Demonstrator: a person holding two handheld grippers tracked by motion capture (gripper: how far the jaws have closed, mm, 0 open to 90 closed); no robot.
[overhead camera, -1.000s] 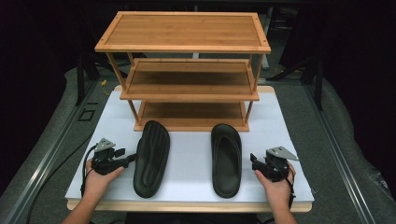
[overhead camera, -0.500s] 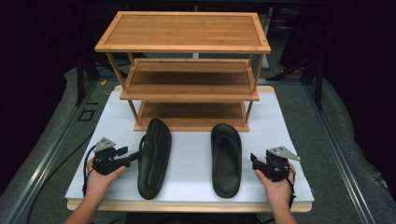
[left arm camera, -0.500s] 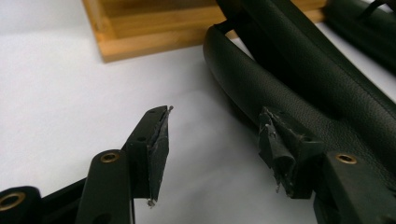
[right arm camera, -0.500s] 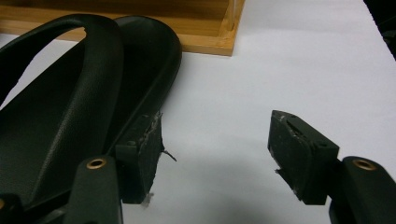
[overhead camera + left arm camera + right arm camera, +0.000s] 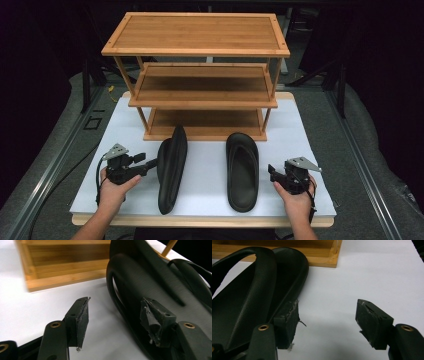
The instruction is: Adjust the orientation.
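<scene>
Item: pair of black slide sandals, with a three-tier wooden shoe rack (image 5: pixel 200 75) on a white surface (image 5: pixel 310 135).

Left sandal (image 5: pixel 171 167): tipped up on its long edge, sole side toward the left hand-held gripper (image 5: pixel 150 164). It lies at that gripper's tips, toe end against the rack's bottom tier. In the left gripper view the sandal (image 5: pixel 160 290) stands just past the jaws, with one pad in front of its sole and the other over bare surface. Earlier frames are given: these jaws have just been opening, and no part of the sandal is pinched between them. State: released.

Right sandal (image 5: pixel 242 170): flat, strap up, just to the inner side of the right hand-held gripper (image 5: pixel 272 174). In the right gripper view the sandal (image 5: pixel 249 297) sits beside one jaw, apart from the gap. State: released, jaws wide over bare surface.

Rack: all three tiers bare.

Progress, judged: early. Neither sandal is lifted or shelved. Remaining: grasp each sandal, carry it to a tier, set it down.
</scene>
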